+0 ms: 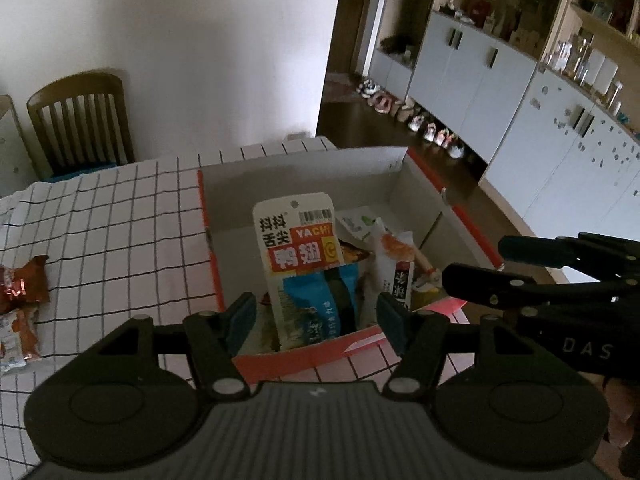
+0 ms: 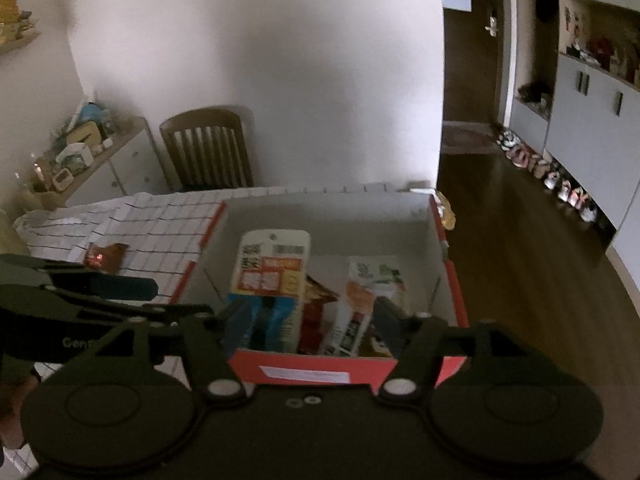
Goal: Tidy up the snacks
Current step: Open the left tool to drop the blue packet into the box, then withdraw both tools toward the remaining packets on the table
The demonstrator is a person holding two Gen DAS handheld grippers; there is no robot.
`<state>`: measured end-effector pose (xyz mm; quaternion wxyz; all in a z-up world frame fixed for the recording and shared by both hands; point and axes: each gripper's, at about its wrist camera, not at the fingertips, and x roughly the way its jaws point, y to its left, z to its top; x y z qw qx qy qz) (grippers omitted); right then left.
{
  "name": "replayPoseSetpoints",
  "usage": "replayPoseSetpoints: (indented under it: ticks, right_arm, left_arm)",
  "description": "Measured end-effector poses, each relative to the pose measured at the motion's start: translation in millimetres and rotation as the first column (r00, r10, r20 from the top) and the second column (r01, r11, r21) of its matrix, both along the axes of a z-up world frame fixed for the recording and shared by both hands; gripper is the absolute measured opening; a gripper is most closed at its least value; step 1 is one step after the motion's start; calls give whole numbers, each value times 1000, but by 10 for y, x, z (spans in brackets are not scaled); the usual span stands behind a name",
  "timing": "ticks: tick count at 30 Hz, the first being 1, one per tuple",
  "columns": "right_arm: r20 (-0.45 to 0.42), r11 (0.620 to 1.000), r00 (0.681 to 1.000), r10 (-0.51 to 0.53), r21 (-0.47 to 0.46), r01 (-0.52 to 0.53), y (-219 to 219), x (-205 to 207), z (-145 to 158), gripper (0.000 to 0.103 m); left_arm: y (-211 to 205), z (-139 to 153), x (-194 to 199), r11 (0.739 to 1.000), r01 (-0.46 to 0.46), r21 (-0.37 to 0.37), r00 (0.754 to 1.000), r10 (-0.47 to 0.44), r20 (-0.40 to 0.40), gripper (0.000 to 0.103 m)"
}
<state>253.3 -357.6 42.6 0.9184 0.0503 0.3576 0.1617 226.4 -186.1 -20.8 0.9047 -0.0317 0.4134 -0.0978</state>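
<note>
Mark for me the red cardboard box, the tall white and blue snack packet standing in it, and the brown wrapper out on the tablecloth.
red cardboard box (image 1: 320, 354): left wrist view, near red wall.
white and blue snack packet (image 1: 298, 236): left wrist view, upper printed label.
brown wrapper (image 1: 26, 284): left wrist view, wrapper's middle.

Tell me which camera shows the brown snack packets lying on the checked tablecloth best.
The left wrist view: two brown snack packets lie sharp at its left edge, outside the box. The right wrist view shows only one, blurred and farther off.
</note>
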Motion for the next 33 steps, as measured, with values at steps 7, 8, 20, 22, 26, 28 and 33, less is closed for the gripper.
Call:
replayPoseSetpoints:
  ticks: [7, 8, 20, 22, 26, 28, 33]
  right_arm:
    - [27, 1000, 999, 25, 17, -26, 272, -138, 166, 77]
    - [26, 999, 999, 27, 19, -27, 318, -158, 183, 78]
    - [64, 997, 995, 70, 21, -72, 1065, -448, 389, 94]
    - [74, 998, 995, 65, 9, -66, 1228, -484, 419, 98]
    - [70, 998, 995, 65, 16, -66, 1509, -510, 427, 101]
    - [67, 997, 995, 71, 8, -72, 1669, -528, 421, 101]
    - [58, 997, 995, 79, -2, -79, 2078, -549, 396, 101]
  left_arm:
    - [375, 115, -178, 999, -26, -35, 999, 27, 29, 78]
    - [439, 126, -203, 999, -28, -39, 999, 30, 32, 78]
    - [1290, 211, -512, 997, -67, -44, 994, 71, 88, 89]
    - [1446, 217, -552, 996, -84, -41, 991, 87, 101, 96]
    - [1771, 201, -603, 991, -128, -39, 984, 132, 120, 102]
    - [1947, 178, -615, 988, -152, -27, 981, 154, 120, 102]
    - [2413, 110, -647, 984, -179, -12, 974, 178, 141, 102]
